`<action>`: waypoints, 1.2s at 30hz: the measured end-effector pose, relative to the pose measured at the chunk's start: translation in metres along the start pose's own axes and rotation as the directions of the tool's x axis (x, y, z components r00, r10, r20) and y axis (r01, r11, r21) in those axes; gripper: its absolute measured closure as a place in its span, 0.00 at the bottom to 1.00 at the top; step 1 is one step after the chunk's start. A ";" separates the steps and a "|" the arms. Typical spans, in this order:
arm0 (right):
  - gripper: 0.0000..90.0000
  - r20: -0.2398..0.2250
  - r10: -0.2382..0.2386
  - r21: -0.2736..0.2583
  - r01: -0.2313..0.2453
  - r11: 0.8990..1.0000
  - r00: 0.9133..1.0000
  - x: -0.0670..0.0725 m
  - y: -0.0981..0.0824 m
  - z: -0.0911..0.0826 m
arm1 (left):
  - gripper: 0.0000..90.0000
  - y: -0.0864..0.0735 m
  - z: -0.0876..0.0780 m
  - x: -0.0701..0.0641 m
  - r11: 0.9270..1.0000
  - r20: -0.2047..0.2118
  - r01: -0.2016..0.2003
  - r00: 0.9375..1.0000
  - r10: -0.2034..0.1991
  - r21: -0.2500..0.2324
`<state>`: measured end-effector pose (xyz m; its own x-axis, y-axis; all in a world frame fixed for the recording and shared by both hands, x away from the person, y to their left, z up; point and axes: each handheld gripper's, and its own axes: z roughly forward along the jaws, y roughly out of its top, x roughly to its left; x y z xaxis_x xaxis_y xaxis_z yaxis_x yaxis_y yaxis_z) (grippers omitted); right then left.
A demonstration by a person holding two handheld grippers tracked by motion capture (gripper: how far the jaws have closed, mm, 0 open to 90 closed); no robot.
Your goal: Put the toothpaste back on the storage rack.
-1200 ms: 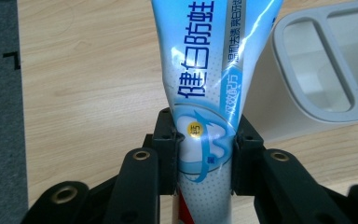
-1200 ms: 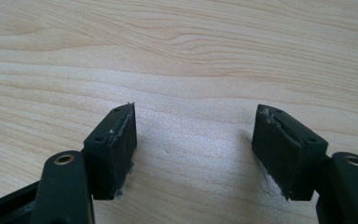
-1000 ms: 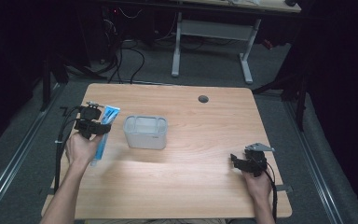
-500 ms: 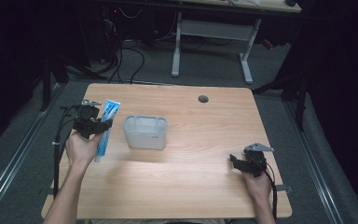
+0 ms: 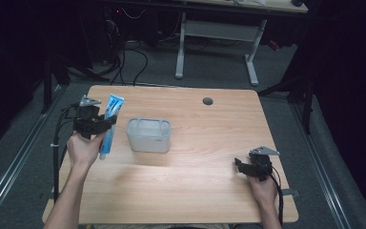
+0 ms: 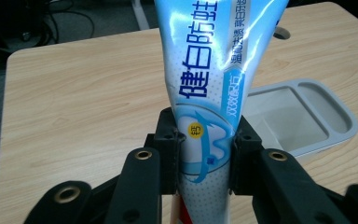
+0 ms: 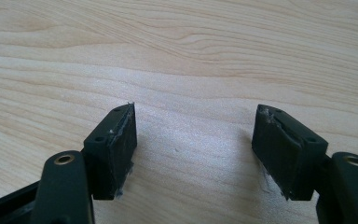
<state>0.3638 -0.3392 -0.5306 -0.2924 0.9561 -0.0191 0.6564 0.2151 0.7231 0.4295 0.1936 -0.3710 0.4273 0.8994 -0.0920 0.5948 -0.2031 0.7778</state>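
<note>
Being clamped between the jaws of the left gripper (image 6: 204,154) is a toothpaste tube (image 6: 209,84), with the grey tray (image 6: 303,116) lying beyond them. The right gripper (image 7: 193,154) is being held spread, with bare surface (image 7: 191,56) between its jaws.

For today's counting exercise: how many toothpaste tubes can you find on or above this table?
1. The toothpaste tube is clamped in the left gripper, at the table's left side beside the grey tray.
</note>
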 end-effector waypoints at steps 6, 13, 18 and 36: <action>0.34 0.001 0.005 0.001 -0.005 1.000 1.000 0.001 0.000 0.000 | 0.79 0.004 0.004 -0.005 1.000 0.047 0.000 0.999 0.001 -0.025; 0.34 -0.002 0.002 0.001 -0.002 1.000 1.000 0.001 0.000 0.000 | 0.79 0.013 0.003 -0.014 0.998 0.080 0.000 0.997 0.005 -0.063; 0.34 -0.004 -0.001 0.001 0.001 1.000 1.000 0.001 0.000 0.000 | 0.79 0.020 0.011 -0.024 0.997 0.095 -0.019 0.995 0.026 -0.076; 0.34 -0.006 -0.003 0.001 0.003 1.000 1.000 0.001 0.000 0.000 | 0.79 0.052 0.036 -0.055 0.995 0.166 -0.051 0.984 0.065 -0.086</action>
<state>0.3630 -0.3382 -0.5305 -0.2985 0.9543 -0.0165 0.6565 0.2178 0.7222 0.4619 0.1195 -0.3478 0.5721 0.8075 -0.1435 0.5118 -0.2147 0.8318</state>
